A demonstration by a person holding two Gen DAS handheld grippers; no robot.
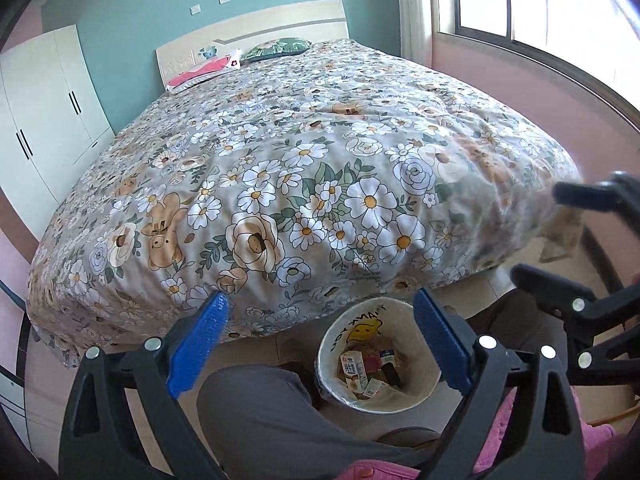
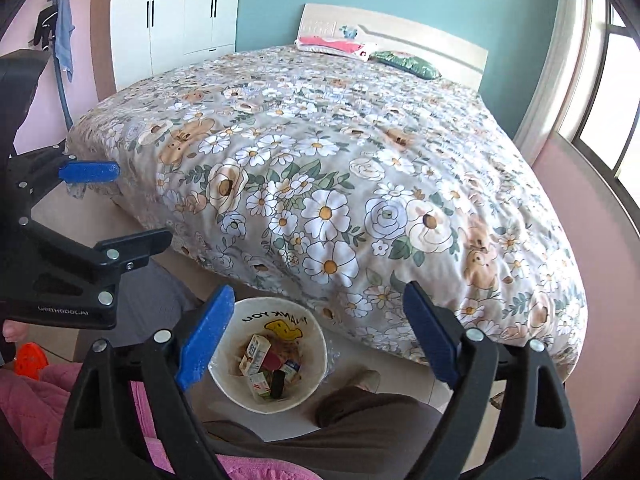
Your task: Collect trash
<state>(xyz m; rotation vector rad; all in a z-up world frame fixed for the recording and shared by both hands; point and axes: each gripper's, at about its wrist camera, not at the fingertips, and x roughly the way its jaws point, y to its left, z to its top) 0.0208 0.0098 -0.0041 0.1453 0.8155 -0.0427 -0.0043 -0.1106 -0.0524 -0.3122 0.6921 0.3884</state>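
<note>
A white waste bin (image 1: 336, 344) printed "THANK YOU" stands on the floor at the foot of the bed, between a person's legs. It holds trash: small cartons (image 1: 354, 370) and a dark stick-shaped item (image 1: 390, 372). My left gripper (image 1: 320, 304) hangs open above the bin with nothing between its blue pads. The right wrist view shows the same bin (image 2: 312, 344) with cartons (image 2: 256, 350) inside. My right gripper (image 2: 320, 292) is open over it and empty. Each gripper shows in the other's view: the right gripper (image 1: 540, 236) and the left gripper (image 2: 132, 204), both open.
A large bed (image 1: 320, 160) with a floral cover fills the middle. A white wardrobe (image 2: 180, 8) stands at the back left, a window (image 1: 540, 8) on the right. The person's grey trouser legs (image 1: 256, 408) flank the bin. An orange object (image 2: 28, 360) lies at far left.
</note>
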